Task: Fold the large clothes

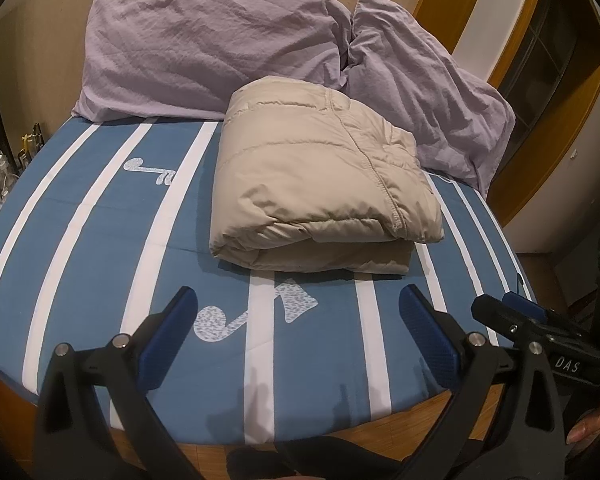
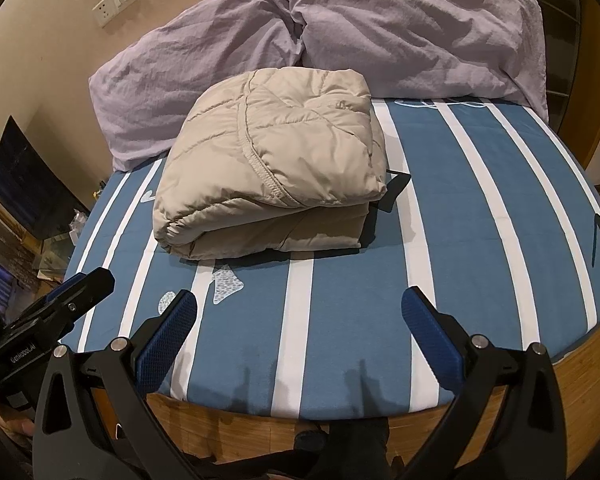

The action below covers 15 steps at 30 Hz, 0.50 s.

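You are holding the left gripper (image 1: 298, 312) and the right gripper (image 2: 300, 312) side by side over the near edge of the bed, each with its blue pads spread wide and gripping nothing. The beige puffer jacket (image 1: 320, 184) is lying folded into a thick bundle on the blue-and-white striped sheet (image 1: 100, 240), its far end touching the two lilac pillows (image 1: 204, 40) stacked against the wall.

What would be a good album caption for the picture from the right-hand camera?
Folded beige puffer jacket on a blue striped bed, lilac pillows behind, right tool open in front.
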Each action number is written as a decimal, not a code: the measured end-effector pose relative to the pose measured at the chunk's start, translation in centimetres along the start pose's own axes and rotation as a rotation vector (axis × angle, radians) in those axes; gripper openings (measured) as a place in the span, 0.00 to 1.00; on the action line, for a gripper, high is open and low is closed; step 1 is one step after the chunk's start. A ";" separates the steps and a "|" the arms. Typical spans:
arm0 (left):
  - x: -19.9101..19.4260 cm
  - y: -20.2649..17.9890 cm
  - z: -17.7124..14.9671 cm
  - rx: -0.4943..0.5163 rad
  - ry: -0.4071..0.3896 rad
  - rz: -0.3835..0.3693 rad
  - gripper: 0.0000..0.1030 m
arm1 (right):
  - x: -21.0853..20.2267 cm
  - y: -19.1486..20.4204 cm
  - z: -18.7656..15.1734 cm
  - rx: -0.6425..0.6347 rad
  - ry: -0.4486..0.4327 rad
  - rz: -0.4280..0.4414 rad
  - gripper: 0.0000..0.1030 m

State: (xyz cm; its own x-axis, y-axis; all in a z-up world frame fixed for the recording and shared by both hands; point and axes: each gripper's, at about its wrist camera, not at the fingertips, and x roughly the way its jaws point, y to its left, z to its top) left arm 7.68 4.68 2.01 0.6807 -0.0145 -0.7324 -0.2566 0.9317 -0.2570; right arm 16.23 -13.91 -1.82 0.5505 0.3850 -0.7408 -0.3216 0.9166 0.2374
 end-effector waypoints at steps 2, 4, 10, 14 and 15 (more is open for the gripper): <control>0.0 0.0 0.0 0.000 0.000 0.000 0.98 | 0.0 0.1 0.0 0.000 0.001 0.001 0.99; 0.0 -0.1 -0.1 -0.001 0.000 0.001 0.98 | 0.0 0.1 0.0 0.000 0.001 0.000 0.99; 0.0 -0.1 -0.1 -0.002 -0.001 0.001 0.98 | 0.1 -0.1 0.0 0.003 0.000 -0.001 0.99; 0.1 -0.1 -0.1 -0.002 -0.001 0.002 0.98 | 0.1 -0.1 0.0 0.002 0.000 0.000 0.99; 0.0 -0.2 -0.1 -0.002 -0.001 0.002 0.98 | 0.1 -0.1 0.0 0.002 0.000 -0.001 0.99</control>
State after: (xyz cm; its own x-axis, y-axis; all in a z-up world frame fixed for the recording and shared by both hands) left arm 7.68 4.48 1.96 0.6807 -0.0125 -0.7325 -0.2590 0.9312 -0.2566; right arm 16.29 -13.97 -1.94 0.5509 0.3845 -0.7407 -0.3194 0.9171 0.2385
